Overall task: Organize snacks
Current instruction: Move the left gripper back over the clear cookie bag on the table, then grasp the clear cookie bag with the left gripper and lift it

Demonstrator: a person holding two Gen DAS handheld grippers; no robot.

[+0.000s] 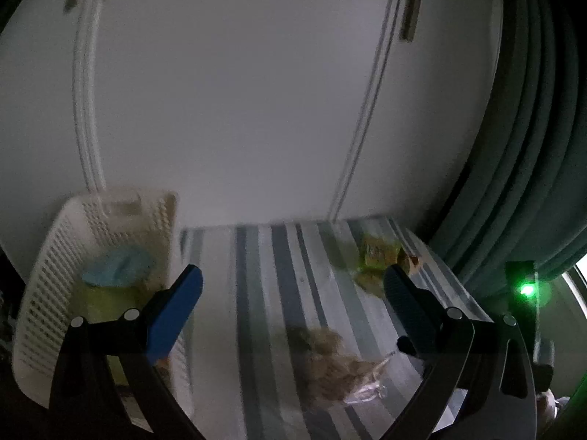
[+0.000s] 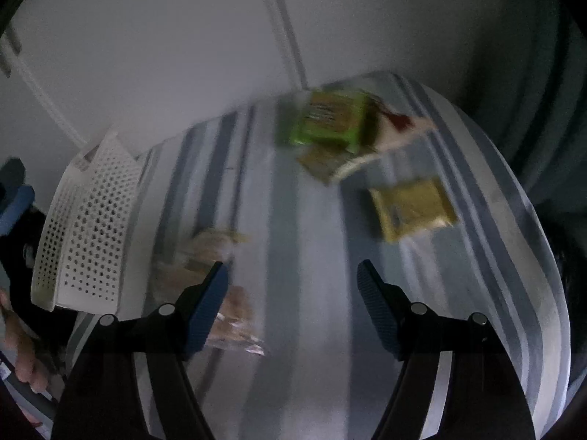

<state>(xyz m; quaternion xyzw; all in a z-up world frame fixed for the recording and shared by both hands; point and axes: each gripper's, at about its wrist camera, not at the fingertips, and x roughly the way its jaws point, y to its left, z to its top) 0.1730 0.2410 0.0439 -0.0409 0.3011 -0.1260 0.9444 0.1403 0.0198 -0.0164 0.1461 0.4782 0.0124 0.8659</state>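
One white perforated basket stands at the left of the frame, and the left wrist view shows one blue packet inside it. On the striped cloth lie one clear bag of brown snacks, one green packet and one yellow packet; a blurred pile beside the green one cannot be counted.

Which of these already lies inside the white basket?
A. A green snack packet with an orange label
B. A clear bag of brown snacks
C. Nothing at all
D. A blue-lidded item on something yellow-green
D: the left wrist view shows a blue-lidded item resting on something yellow-green inside the white basket, while the green packet and the clear bag of brown snacks lie out on the striped cloth.
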